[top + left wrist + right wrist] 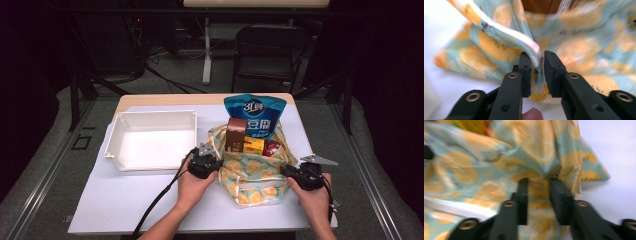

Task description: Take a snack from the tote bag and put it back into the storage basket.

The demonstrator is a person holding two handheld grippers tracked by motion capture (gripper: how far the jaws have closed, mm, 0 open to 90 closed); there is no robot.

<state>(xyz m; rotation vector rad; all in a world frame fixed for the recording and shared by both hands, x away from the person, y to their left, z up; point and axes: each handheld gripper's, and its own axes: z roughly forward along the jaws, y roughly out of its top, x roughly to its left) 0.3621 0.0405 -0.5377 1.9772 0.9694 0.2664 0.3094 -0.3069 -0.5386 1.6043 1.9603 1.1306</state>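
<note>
A teal cloth bag printed with orange slices [250, 172] lies open on the white table cover. It holds a blue snack pouch [255, 112], a brown carton [235, 134], a yellow box [254, 145] and a red packet [271, 147]. My left gripper [215, 166] is at the bag's left rim. In the left gripper view the white-edged hem of the bag [534, 50] runs down between the jaws of the left gripper [537, 57], which stand slightly apart. My right gripper [286, 172] is at the bag's right side. Its jaws [539, 182] are parted, with the cloth [499, 157] between and behind them.
An empty white tray [155, 114] sits left of the bag, close to my left hand. The white table cover [125, 195] is bare in front. A folding chair [265, 50] and table legs stand on the dark floor beyond the far edge.
</note>
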